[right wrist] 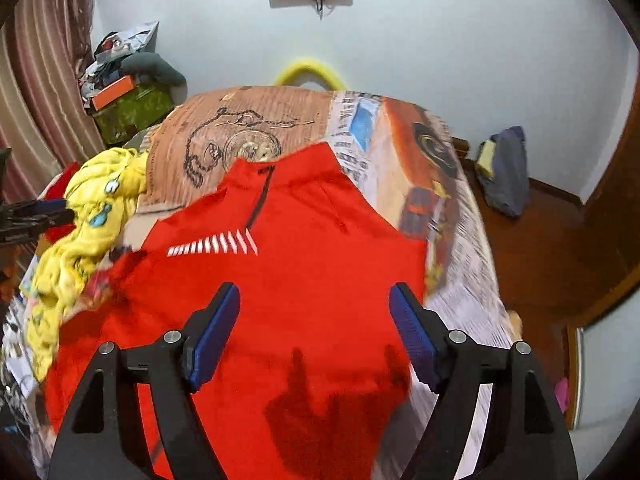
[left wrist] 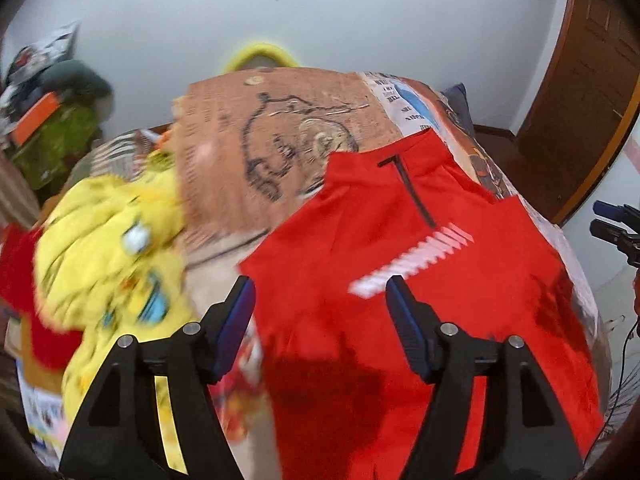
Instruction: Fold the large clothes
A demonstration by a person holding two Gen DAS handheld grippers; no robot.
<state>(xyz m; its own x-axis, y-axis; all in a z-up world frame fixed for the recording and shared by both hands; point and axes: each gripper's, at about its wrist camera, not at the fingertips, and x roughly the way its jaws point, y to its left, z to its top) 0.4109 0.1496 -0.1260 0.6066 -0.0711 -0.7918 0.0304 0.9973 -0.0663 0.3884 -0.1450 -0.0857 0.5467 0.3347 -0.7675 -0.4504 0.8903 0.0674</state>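
The left gripper and right gripper were held spread wide, nothing pinched. The red shirt was laid flat just ahead beneath both; a yellow garment was heaped left of the left gripper.

Bright, motion-blurred, fisheye-warped edges

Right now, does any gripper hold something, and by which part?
Nothing is held. The left gripper and the right gripper are both open above the red shirt, with no cloth between their fingers.
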